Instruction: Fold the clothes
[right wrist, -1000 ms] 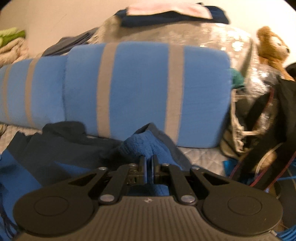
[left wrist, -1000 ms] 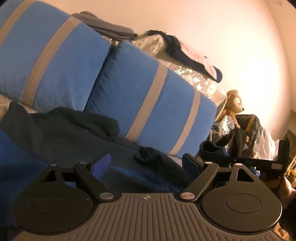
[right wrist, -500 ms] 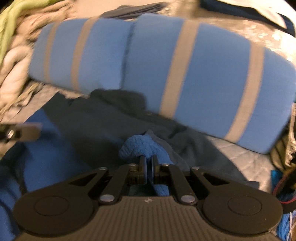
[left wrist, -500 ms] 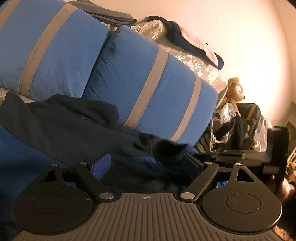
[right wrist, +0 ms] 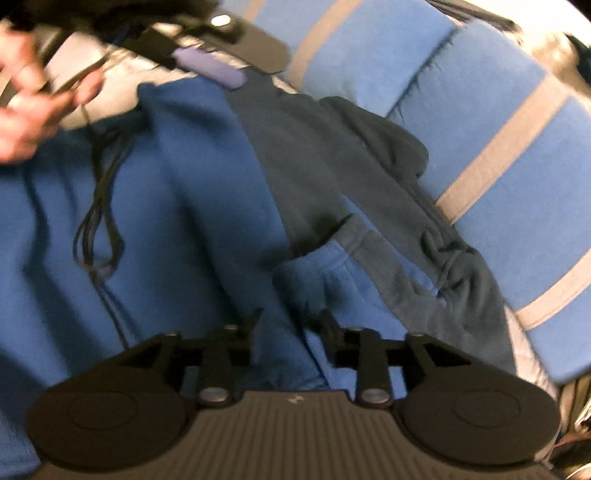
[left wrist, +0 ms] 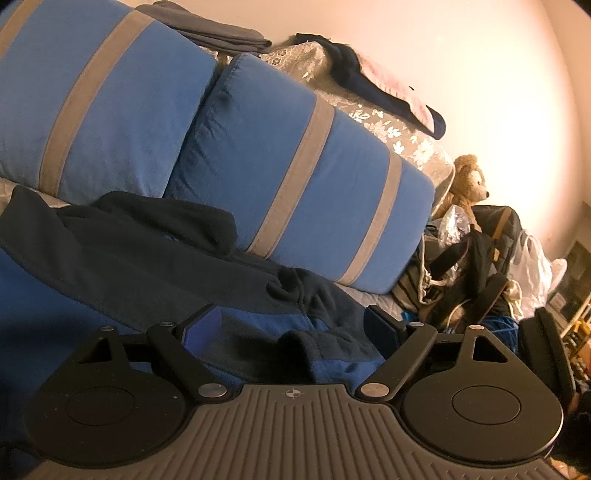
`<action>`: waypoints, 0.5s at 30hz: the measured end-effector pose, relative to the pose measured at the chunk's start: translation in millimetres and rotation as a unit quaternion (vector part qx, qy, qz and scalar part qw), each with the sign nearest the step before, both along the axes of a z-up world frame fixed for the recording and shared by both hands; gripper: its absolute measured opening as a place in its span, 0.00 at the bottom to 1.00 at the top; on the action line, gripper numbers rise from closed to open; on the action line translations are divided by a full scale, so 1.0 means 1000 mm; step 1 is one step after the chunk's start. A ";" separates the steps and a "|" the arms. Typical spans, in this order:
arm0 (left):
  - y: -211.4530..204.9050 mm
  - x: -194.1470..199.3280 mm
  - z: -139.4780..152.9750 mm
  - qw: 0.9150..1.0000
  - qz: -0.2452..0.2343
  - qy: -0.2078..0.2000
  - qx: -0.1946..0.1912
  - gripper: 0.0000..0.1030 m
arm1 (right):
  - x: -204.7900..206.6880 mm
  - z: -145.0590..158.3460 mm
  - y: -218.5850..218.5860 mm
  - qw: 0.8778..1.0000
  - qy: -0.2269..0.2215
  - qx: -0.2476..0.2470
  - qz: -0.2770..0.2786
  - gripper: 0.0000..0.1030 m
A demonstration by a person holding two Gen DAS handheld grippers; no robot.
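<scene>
A blue and dark grey fleece jacket lies spread on the bed in front of the pillows. My left gripper is open just above its folded sleeve, with nothing between the blue pads. The right wrist view shows the jacket from above, its blue sleeve cuff resting across the body. My right gripper stands open right behind that cuff, jaws apart and not touching it. One pad of the left gripper shows at the top left of that view, next to a hand.
Two blue pillows with grey stripes lean behind the jacket. A teddy bear, bags and a plastic bag crowd the right end of the bed. Folded clothes lie on top. Black cables dangle over the jacket.
My right gripper carried the blue sleeve cuff leftward across the jacket, then opened and let it go. The left gripper stayed open and shifted only slightly.
</scene>
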State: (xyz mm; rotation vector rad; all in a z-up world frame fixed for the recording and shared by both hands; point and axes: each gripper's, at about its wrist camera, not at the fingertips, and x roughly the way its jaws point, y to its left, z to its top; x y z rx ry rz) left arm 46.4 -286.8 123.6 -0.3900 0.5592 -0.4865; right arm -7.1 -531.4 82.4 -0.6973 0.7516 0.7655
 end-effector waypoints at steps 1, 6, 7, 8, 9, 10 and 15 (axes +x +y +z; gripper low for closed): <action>0.000 0.000 0.000 1.000 0.000 0.000 -0.001 0.83 | -0.002 0.000 -0.001 1.000 -0.008 -0.006 0.005 0.53; -0.001 0.000 0.000 1.000 -0.002 -0.002 0.005 0.83 | 0.002 0.006 0.000 0.999 -0.034 -0.015 0.018 0.54; -0.001 -0.001 0.000 1.000 -0.002 -0.003 0.007 0.83 | 0.004 0.006 0.002 0.999 -0.040 -0.018 0.022 0.54; -0.001 -0.001 0.001 1.000 -0.003 -0.003 0.007 0.83 | 0.005 0.006 0.004 0.998 -0.044 -0.021 0.026 0.54; -0.001 -0.001 0.001 1.000 -0.003 -0.004 0.007 0.83 | 0.007 0.005 0.006 0.998 -0.044 -0.024 0.030 0.54; -0.001 -0.001 0.001 1.000 -0.003 -0.005 0.006 0.83 | 0.008 0.004 0.009 0.998 -0.042 -0.027 0.034 0.54; -0.001 -0.002 0.002 1.000 0.000 -0.008 0.009 0.83 | 0.021 -0.003 0.019 0.998 -0.023 -0.039 0.039 0.53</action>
